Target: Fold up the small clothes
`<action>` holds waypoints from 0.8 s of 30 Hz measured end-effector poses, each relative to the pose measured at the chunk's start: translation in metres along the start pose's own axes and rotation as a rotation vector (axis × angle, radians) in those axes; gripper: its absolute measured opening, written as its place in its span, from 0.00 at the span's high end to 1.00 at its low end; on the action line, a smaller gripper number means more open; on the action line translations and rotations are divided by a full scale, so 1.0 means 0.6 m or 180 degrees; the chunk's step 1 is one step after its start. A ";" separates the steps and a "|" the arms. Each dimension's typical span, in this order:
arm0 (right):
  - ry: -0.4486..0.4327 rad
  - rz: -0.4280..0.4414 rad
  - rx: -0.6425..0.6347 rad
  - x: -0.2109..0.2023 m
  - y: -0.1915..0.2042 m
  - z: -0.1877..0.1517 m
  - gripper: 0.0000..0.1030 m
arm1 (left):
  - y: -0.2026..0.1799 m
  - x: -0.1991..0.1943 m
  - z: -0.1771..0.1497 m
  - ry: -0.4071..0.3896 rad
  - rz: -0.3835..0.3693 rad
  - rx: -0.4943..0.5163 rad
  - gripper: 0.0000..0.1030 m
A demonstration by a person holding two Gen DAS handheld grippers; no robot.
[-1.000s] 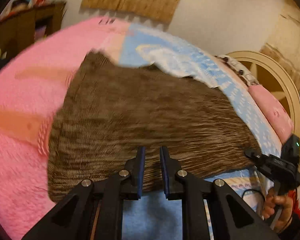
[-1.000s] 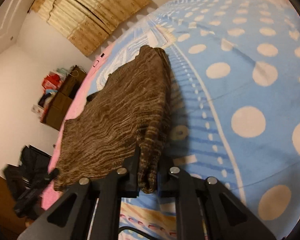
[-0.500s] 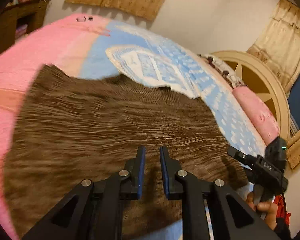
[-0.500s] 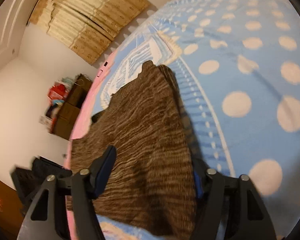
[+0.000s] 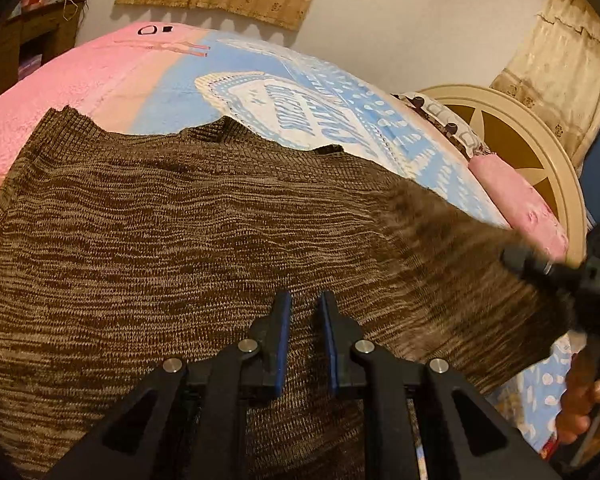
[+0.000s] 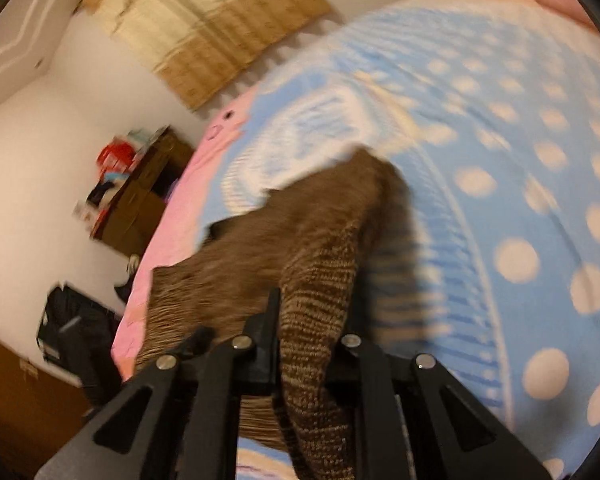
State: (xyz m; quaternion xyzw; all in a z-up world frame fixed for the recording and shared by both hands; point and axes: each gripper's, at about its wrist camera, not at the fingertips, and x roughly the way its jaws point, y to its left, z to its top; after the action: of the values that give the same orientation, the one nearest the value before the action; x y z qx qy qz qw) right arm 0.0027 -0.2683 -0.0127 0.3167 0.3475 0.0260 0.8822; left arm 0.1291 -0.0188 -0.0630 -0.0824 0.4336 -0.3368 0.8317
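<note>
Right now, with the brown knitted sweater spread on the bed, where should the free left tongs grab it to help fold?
Take the brown knitted sweater by its near hem, coming in low from the near side: the left tongs hover just above that flat edge.

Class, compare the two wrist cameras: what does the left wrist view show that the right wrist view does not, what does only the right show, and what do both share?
Only the left wrist view shows the round cream headboard and the person's hand. Only the right wrist view shows knit fabric clamped between the right gripper fingers, and a brown cabinet. Both show the brown sweater on the pink and blue blanket.
</note>
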 end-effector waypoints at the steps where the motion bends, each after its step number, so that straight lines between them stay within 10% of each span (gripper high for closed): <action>1: 0.0030 0.0003 -0.0161 0.002 0.035 0.011 0.85 | 0.008 -0.012 0.002 0.0012 -0.0063 -0.0107 0.85; 8: 0.0255 -0.0068 -0.1234 0.083 0.258 0.008 0.85 | 0.103 -0.174 -0.009 -0.0534 0.0098 -0.0465 0.85; 13: 0.0515 -0.0029 -0.1897 0.193 0.387 -0.108 0.85 | 0.182 -0.220 -0.037 -0.0593 0.0383 -0.0561 0.85; 21: 0.0406 0.0175 -0.1799 0.274 0.368 -0.216 0.76 | 0.256 -0.199 -0.064 -0.0598 0.0267 -0.0939 0.85; 24: 0.0437 0.0336 -0.1813 0.276 0.372 -0.219 0.52 | 0.268 -0.190 -0.066 -0.0603 0.0175 -0.1049 0.85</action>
State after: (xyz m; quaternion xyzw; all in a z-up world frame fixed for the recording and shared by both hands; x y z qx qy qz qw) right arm 0.0843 0.0247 -0.0557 0.0716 0.3682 0.1896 0.9074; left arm 0.1315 0.1814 -0.0800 -0.2369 0.4048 -0.2291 0.8529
